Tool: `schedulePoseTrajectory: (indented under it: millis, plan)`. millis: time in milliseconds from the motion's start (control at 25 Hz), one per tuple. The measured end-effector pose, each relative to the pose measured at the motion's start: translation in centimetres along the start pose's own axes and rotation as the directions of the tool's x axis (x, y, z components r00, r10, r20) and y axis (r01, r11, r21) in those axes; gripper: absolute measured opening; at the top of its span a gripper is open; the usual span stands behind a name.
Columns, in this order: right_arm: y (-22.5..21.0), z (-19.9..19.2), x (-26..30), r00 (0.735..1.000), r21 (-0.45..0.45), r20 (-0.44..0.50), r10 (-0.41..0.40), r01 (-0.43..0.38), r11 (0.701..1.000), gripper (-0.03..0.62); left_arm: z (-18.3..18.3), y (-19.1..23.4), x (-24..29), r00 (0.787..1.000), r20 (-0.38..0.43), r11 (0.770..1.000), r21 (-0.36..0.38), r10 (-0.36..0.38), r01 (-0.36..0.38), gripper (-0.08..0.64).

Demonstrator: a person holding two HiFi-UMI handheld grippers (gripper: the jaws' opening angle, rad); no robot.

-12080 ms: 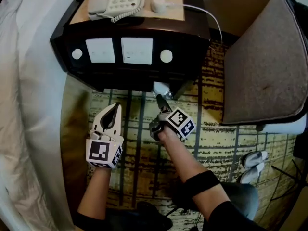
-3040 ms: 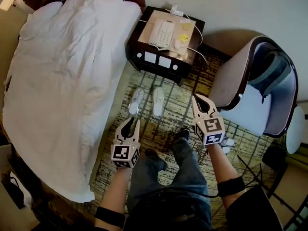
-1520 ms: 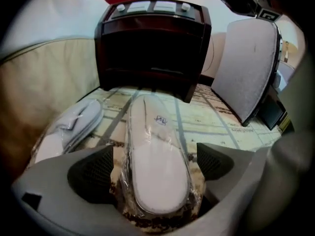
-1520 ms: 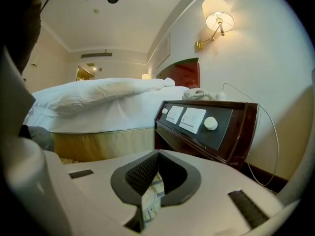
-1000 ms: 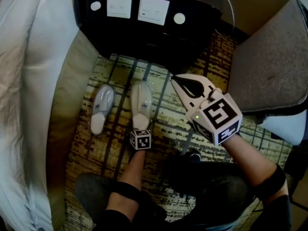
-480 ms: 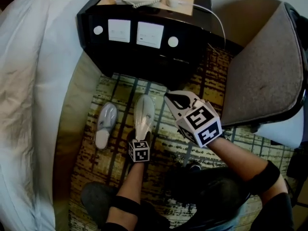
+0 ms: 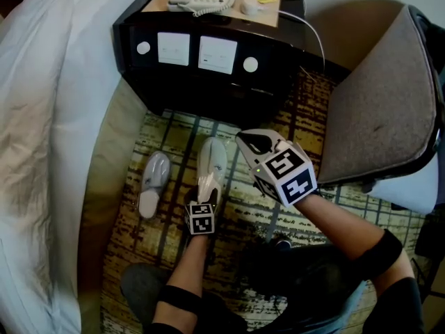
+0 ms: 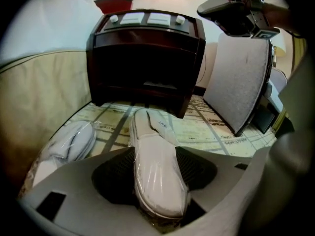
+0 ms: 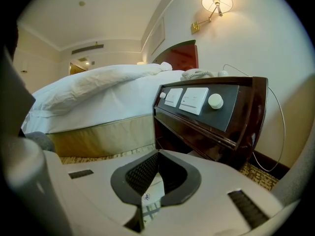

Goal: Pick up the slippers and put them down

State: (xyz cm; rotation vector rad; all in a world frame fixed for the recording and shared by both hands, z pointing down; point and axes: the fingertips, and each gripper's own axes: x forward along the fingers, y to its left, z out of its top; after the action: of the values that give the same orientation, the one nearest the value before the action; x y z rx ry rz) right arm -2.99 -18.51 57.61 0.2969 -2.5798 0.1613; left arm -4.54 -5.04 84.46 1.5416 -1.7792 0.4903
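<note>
The left forearm reaches forward and down, the left gripper (image 7: 206,197) slanting toward the patterned yellow-and-dark carpet (image 7: 313,207). The right gripper (image 7: 245,139) hovers higher, in front of the dark wooden nightstand (image 7: 208,92), its jaws pressed together on nothing. A second ago the left jaws stood wider; they have just been closing. They now clamp the heel end of the white plastic-wrapped slipper (image 8: 157,176), whose toe points at the nightstand. The second white slipper (image 7: 153,179) lies on the carpet to its left, near the bed skirt (image 7: 104,179).
</note>
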Motion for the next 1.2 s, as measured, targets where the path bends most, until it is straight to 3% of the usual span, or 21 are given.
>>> schedulePoseTrajectory:
  millis: [400,640,1200]
  plan:
    - [-1.3,-0.1,2.2,0.997,0.001,-0.031,-0.064,0.064,0.998,0.000,6.8,-0.6,-2.9,0.991,0.124,0.999,0.019,-0.043,0.041,0.235]
    - [-1.7,-0.9,4.3,0.993,0.027,-0.042,-0.114,0.115,0.993,0.000,11.0,-1.2,-3.8,0.980,0.168,0.994,0.049,-0.105,0.098,0.233]
    - [-5.4,-4.8,6.9,0.968,0.137,-0.009,-0.251,0.250,0.959,0.000,20.8,-1.5,2.7,0.951,0.230,0.974,0.141,-0.205,0.176,0.233]
